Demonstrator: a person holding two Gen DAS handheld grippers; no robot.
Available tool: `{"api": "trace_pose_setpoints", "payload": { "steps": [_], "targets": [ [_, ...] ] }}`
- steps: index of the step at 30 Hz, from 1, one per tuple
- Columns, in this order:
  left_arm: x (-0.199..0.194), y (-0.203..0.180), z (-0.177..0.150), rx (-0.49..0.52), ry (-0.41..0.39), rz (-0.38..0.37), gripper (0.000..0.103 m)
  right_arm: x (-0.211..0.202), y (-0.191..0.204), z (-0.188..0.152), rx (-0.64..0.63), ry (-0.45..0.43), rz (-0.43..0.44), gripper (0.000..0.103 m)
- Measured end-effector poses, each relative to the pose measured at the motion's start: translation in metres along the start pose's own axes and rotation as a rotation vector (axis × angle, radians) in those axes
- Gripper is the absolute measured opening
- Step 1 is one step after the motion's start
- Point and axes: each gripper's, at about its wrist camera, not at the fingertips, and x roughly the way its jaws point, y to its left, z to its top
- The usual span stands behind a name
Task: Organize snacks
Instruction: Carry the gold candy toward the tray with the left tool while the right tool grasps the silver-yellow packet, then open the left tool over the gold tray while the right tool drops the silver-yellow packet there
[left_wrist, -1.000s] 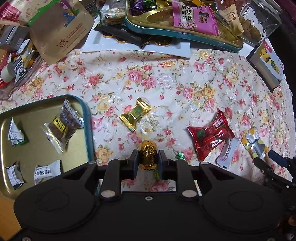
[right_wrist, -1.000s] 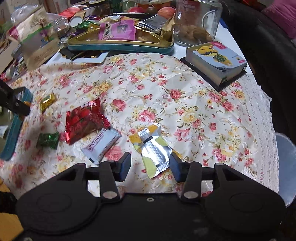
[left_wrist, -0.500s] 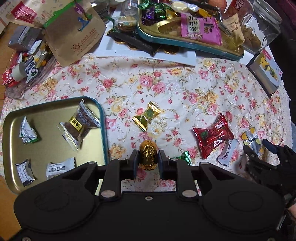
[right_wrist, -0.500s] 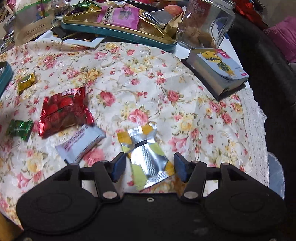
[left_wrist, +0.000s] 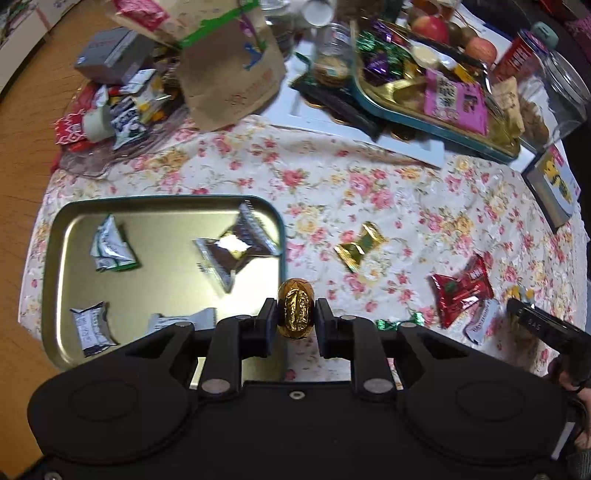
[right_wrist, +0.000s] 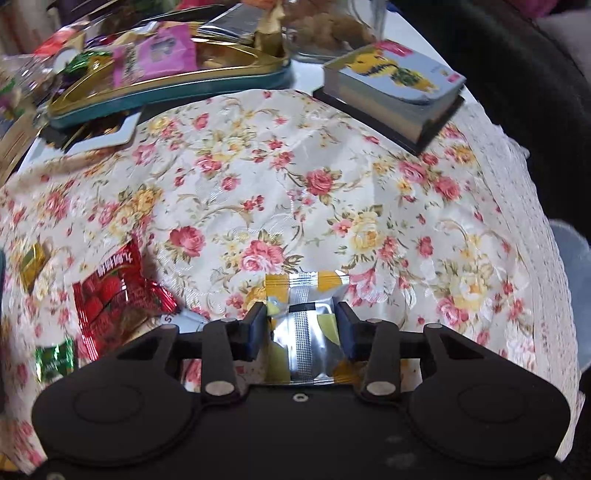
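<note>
Left gripper (left_wrist: 295, 319) clamps an oval gold-foil chocolate (left_wrist: 296, 313) above the right rim of the gold rectangular metal tray (left_wrist: 55, 236). Right gripper (right_wrist: 303, 325), its jaws having just been closing, presses on a silver-and-yellow foil sachet (right_wrist: 303, 325) right of the tray, beside a red snack packet (right_wrist: 110, 291).

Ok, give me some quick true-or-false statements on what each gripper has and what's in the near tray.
1. The left gripper holds a gold foil candy. True.
2. The near tray is bare. False: several wrapped snacks lie in it.
3. The right gripper straddles the red packet. False: the silver and yellow packet sits between its jaws, which have just been closing.
4. A gold twist-wrapped candy lies on the floral cloth. True.
</note>
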Motion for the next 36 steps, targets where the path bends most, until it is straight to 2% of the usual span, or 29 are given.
{"api": "trace_pose_setpoints", "payload": {
  "steps": [3,6,12,16,21,25,27,30,36],
  "targets": [
    [-0.004,0.019,0.0,-0.041,-0.008,0.006,0.028,-0.004,0.002,0.003,0.096,0.026,0.014,0.042],
    [-0.008,0.039,0.0,-0.085,-0.019,0.017,0.028,-0.022,0.01,0.009,0.181,-0.001,0.067,0.042],
    [-0.008,0.079,-0.003,-0.157,-0.041,0.088,0.028,-0.077,0.059,0.025,0.224,-0.131,0.273,0.042],
    [-0.009,0.105,-0.007,-0.201,-0.05,0.122,0.028,-0.106,0.113,0.029,0.154,-0.173,0.434,0.042],
    [-0.007,0.132,-0.011,-0.244,-0.052,0.158,0.028,-0.129,0.175,0.015,0.007,-0.202,0.565,0.042],
    [-0.004,0.148,-0.013,-0.27,-0.049,0.19,0.028,-0.138,0.215,-0.005,-0.134,-0.206,0.594,0.042],
    [-0.003,0.155,-0.014,-0.287,-0.044,0.19,0.028,-0.137,0.227,-0.015,-0.174,-0.178,0.615,0.042],
    [-0.003,0.16,-0.015,-0.303,-0.042,0.188,0.028,-0.134,0.24,-0.029,-0.215,-0.136,0.638,0.042],
    [0.0,0.158,-0.016,-0.298,-0.025,0.173,0.028,-0.13,0.261,-0.048,-0.261,-0.107,0.632,0.042]
  ]
}}
